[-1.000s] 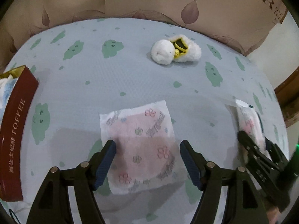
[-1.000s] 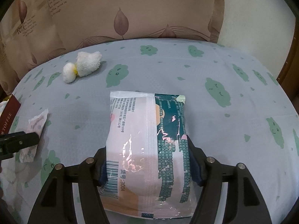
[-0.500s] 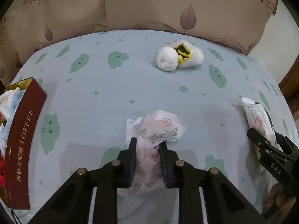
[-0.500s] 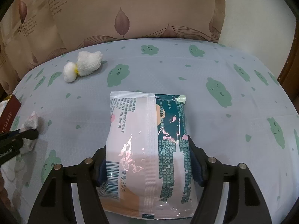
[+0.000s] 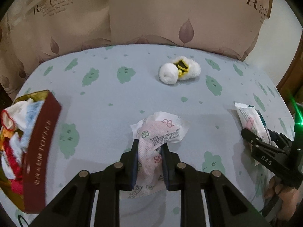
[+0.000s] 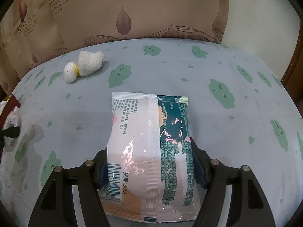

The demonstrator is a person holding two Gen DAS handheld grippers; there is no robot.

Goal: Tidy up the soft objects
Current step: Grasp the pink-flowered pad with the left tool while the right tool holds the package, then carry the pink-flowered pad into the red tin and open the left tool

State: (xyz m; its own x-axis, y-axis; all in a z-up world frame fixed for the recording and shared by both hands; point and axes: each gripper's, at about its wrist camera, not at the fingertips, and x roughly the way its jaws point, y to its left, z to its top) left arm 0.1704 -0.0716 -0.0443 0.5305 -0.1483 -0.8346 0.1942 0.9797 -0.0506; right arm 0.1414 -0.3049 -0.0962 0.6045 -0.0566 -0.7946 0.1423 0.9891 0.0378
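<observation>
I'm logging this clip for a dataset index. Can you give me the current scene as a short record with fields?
surface: pale blue tablecloth with green cloud print
left gripper: shut on thin white flower-printed sachet, crumpled
right gripper: shut on glossy white-and-teal plastic packet, lying on the cloth
container: dark red toffee tin, at left, holding mixed cloths
loose item: fluffy white sock bundle with yellow band, far side
</observation>
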